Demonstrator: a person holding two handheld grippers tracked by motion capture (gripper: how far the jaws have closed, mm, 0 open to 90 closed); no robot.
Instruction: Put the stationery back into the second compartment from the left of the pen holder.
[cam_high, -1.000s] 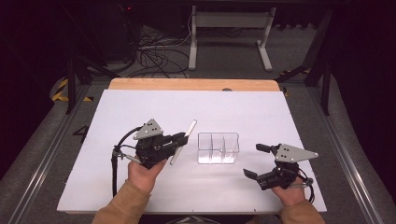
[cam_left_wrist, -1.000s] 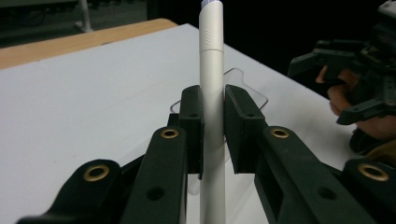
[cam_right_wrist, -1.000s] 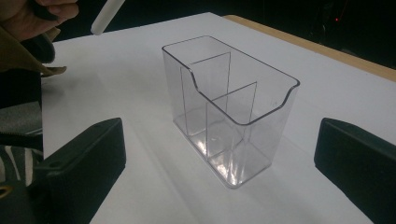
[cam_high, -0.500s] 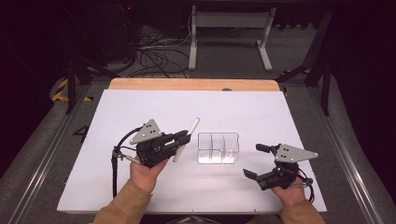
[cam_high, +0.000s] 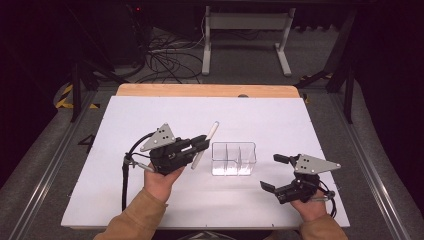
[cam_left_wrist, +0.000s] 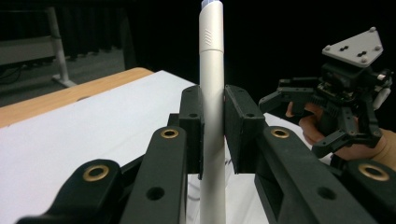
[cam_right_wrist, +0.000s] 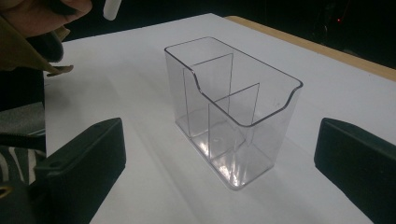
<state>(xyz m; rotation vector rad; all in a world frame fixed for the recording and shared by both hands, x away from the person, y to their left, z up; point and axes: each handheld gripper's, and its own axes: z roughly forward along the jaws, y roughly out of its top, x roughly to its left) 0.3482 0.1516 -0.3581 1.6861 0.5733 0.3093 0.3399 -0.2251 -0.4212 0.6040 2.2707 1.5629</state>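
My left gripper (cam_high: 197, 146) has its jaws clamped on the white marker (cam_high: 204, 145), pinching the barrel near mid-length, which I judge keeps it from swinging while I carry it. The marker is off the white table (cam_high: 150, 115) and just left of the clear organizer (cam_high: 234, 159), not touching it. In the left gripper view the marker (cam_left_wrist: 212, 116) runs straight up between the pads. From above its long axis slants away from me and slightly to my right, one end toward the far edge and the other back by my hand (cam_high: 161, 181); I cannot tell which end is the cap. The organizer stands upright, open at the top, split by dividers into three compartments, all empty. My right gripper (cam_high: 281, 172) waits just right of it with jaws apart, probably to steady it.
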